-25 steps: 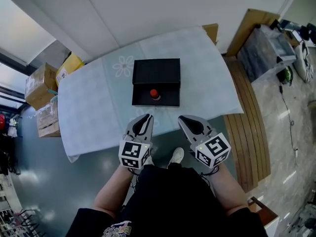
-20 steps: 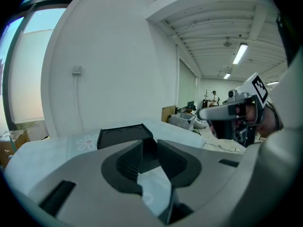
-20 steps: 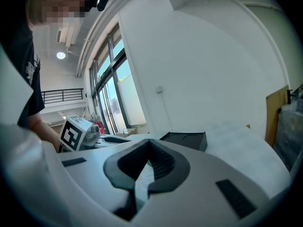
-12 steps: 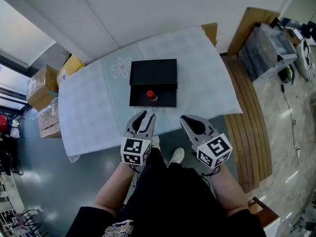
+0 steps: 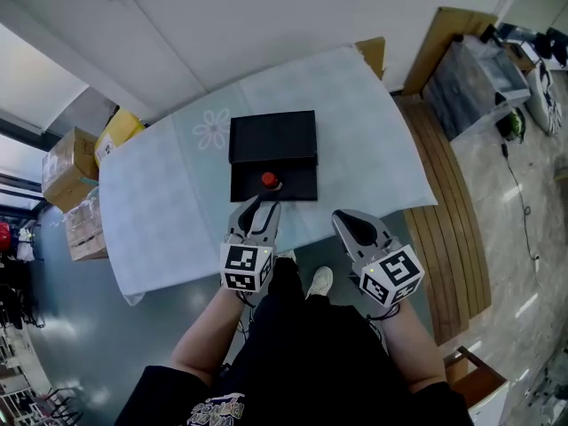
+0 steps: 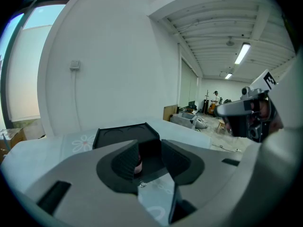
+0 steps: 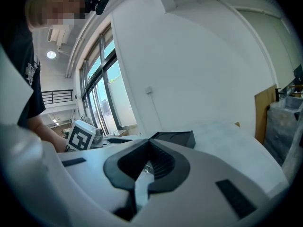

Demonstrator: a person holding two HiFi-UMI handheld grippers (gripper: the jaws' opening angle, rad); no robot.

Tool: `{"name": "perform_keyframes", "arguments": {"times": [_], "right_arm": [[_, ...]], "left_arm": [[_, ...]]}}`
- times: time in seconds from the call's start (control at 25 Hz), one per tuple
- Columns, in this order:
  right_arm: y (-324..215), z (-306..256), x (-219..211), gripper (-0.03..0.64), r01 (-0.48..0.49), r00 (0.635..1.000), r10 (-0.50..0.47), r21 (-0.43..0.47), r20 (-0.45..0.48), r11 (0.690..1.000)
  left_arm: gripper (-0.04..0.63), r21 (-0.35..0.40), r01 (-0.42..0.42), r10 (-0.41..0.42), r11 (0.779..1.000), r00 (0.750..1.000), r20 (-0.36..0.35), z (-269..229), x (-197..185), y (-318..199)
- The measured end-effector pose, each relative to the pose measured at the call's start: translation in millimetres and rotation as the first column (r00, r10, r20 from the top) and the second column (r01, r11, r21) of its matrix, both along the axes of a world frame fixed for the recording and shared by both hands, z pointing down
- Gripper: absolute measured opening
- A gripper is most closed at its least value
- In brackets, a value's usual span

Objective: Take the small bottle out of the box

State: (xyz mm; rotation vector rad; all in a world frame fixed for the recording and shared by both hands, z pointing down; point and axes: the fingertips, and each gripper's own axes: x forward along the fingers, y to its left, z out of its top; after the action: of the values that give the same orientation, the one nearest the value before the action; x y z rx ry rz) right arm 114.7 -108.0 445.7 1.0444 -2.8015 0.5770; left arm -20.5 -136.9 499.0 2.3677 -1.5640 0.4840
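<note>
The left gripper hangs over the near edge of the table. Its jaws are opening and nothing is between them. Through the gap the small bottle shows further off, not yet reached. It stands upright with its red cap up in the near half of the black box, a little left of the middle. The right gripper is to the right, also at the near edge, with its jaws closed on nothing.

The likeliest trouble is the approach. The bottle is small and sits low, so jaws coming in flat could hit the box's near wall and push the whole box away across the cloth. Coming in off-centre, one pad could tip the bottle over before the other arrives. A pinch on the cap alone may slip. If the bottle is seated snugly in its recess, the box could rise with it, since nothing is holding the box down. Reaching too far risks hitting the open lid on the far side
</note>
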Motion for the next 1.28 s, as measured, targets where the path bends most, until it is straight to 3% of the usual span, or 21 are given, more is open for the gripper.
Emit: {"name": "perform_keyframes", "arguments": {"times": [0.8,1.28], "right_arm": [[-47,42,-18,0.023,-0.018,1.0,0.016,-0.112,-0.024,0.994],[-57,54,-13,0.023,-0.044,0.999,0.039,-0.142,-0.035,0.989]], "left_arm": [[0.17,-0.089,0.004,-0.004,0.996,1.0,-0.001,57,-14,-63],[0.17,-0.114,0.004,-0.006,0.994,1.0,-0.011,70,-15,-74]]}}
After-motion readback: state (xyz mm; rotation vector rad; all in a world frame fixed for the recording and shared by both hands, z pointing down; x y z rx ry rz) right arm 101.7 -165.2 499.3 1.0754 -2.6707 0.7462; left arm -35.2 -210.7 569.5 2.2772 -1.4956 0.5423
